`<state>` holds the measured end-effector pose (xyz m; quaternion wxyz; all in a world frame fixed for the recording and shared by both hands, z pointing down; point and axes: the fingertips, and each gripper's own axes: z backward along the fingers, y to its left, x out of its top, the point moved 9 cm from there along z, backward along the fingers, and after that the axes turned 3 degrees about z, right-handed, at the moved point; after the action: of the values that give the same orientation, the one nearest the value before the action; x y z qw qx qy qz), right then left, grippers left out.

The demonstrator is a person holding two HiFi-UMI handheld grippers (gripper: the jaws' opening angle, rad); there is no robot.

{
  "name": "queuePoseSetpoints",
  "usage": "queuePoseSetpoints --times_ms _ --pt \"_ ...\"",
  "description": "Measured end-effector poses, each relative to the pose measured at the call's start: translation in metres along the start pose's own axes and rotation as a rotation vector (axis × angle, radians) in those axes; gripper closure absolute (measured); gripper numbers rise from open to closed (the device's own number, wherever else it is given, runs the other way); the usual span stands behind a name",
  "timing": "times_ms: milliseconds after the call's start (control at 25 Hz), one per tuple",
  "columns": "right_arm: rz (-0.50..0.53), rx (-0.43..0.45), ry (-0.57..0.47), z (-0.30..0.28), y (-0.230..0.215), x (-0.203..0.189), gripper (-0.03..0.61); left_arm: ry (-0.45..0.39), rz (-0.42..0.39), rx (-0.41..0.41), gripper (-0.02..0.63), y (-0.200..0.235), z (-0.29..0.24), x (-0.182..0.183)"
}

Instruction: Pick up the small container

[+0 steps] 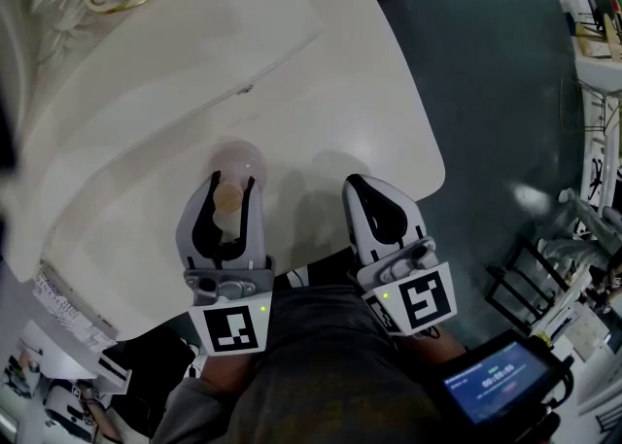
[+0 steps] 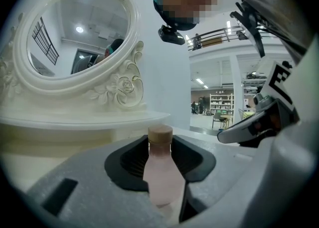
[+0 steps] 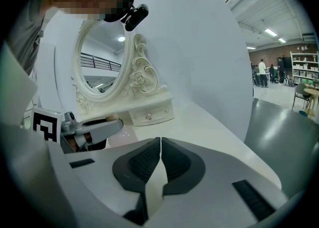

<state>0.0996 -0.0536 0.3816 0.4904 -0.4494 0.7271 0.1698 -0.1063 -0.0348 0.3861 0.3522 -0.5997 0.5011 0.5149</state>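
1. Left claw (image 1: pixel 233 182), grey with black ribbed pads, over the near middle of the glossy white curved surface (image 1: pixel 321 92). Jaws part-way in and clamped on the small pale-pink translucent bottle (image 2: pixel 162 177), one jaw against each side of its wider body.
2. Bottle upright, about midway along the jaws. Round tan cap (image 2: pixel 160 133) uppermost, clear of the pads, with a gap at either side of the narrow neck. Contact between bottle base and surface: not discernible.
3. Faint pinkish round patch (image 1: pixel 239 156) on the surface just beyond the tips of the left claw.
4. Right claw (image 1: pixel 356 183), of the same make, beside the left one and apart from it, near the rounded front corner of the surface. Jaws together, pad against pad, nothing between them.
5. Black-and-white square marker cube (image 1: pixel 233 328) at the rear of the left claw; a like cube (image 1: pixel 425 298) at the rear of the right.
6. Ornate white oval mirror (image 2: pixel 75 32) with carved roses on its frame, at the far side of the surface, well apart from both claws. Small white drawer with a round knob (image 3: pixel 149 114) beneath it.
7. Dark grey-green glossy floor (image 1: pixel 486 92) to the right of the surface. Black device with a lit blue screen (image 1: pixel 498 379) at the lower right of the head view, near the right claw.
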Motion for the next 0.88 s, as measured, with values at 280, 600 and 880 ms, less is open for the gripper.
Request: queuePoseSetpoints --times_ms 280,600,880 --pt "-0.001 0.002 -0.002 0.0001 0.0008 0.0007 0.563 0.000 -0.002 0.005 0.466 -0.0003 0.0000 -0.0005" --pt "0.000 -0.003 -0.007 0.0017 -0.0013 0.0013 0.563 -0.008 -0.005 0.013 0.466 -0.0012 -0.0024 -0.0002" --pt "0.002 -0.001 -0.005 0.0022 -0.0009 0.0016 0.563 -0.012 -0.005 0.017 0.466 -0.0007 -0.0031 -0.0015"
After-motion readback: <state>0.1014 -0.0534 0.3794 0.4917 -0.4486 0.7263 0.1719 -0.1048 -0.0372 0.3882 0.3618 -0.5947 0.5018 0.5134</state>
